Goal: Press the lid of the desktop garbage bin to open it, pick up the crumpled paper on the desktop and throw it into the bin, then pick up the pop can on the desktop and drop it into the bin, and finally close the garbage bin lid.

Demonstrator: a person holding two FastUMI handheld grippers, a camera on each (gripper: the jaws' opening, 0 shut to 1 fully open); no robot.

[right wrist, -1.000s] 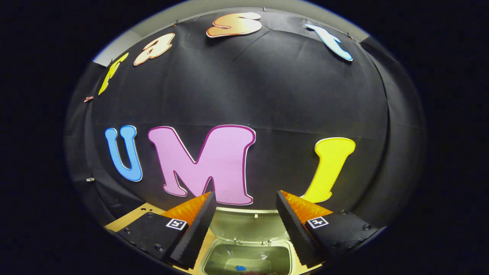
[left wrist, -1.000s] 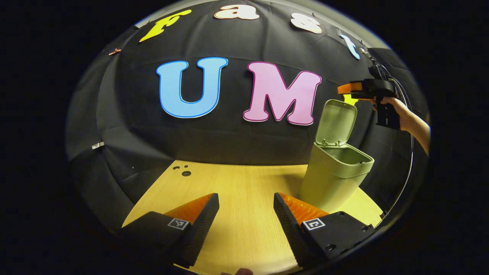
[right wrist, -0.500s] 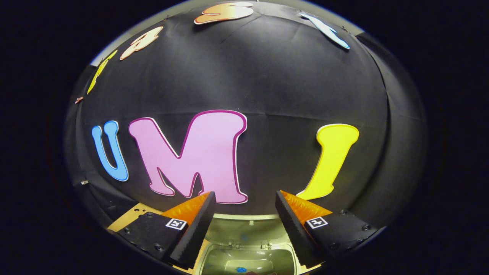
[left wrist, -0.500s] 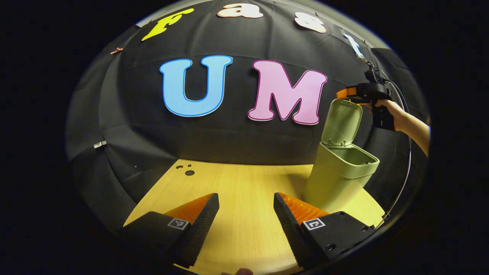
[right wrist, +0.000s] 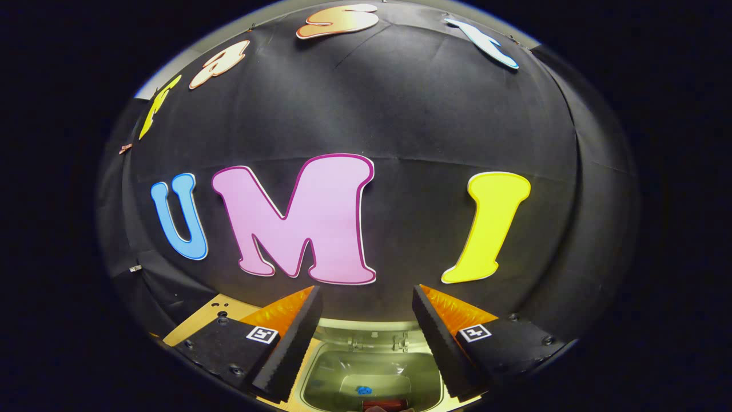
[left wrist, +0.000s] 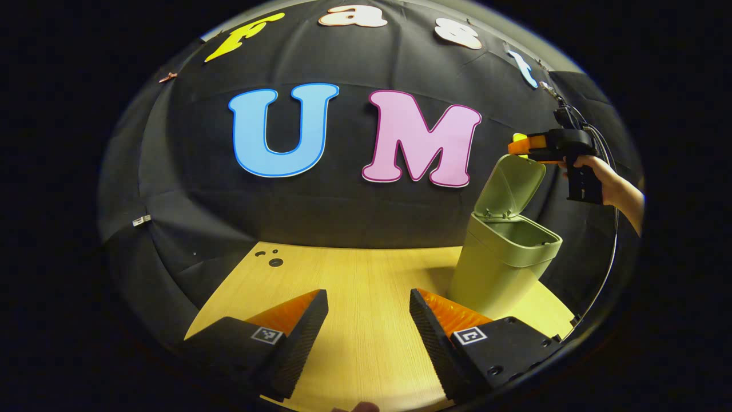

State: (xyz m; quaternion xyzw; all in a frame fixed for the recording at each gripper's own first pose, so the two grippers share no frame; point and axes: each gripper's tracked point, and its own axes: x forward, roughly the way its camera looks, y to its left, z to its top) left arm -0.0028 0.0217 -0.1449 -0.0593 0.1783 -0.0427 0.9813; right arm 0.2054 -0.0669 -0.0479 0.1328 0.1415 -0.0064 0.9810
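In the left gripper view the pale green bin (left wrist: 503, 269) stands on the table's right side. Its lid (left wrist: 510, 184) is up and leans over the opening. The right gripper (left wrist: 519, 146), held by a hand (left wrist: 600, 171), sits at the lid's top edge. My left gripper (left wrist: 369, 320) hovers open over bare tabletop, left of the bin. In the right gripper view the right gripper (right wrist: 366, 323) is open above the bin's mouth (right wrist: 372, 372). Inside lie a blue bit (right wrist: 363, 390) and a red thing (right wrist: 383, 405). The lid's hinge (right wrist: 374, 342) shows between the fingers.
The wooden table (left wrist: 354, 280) has small holes (left wrist: 275, 262) near its far left corner. Black cloth walls close it in behind and to the sides. A cable (left wrist: 606, 274) hangs down on the right of the bin.
The right gripper dropped from above the lid to its top edge, and the lid has tipped from near upright to leaning over the bin. The left gripper barely moved.
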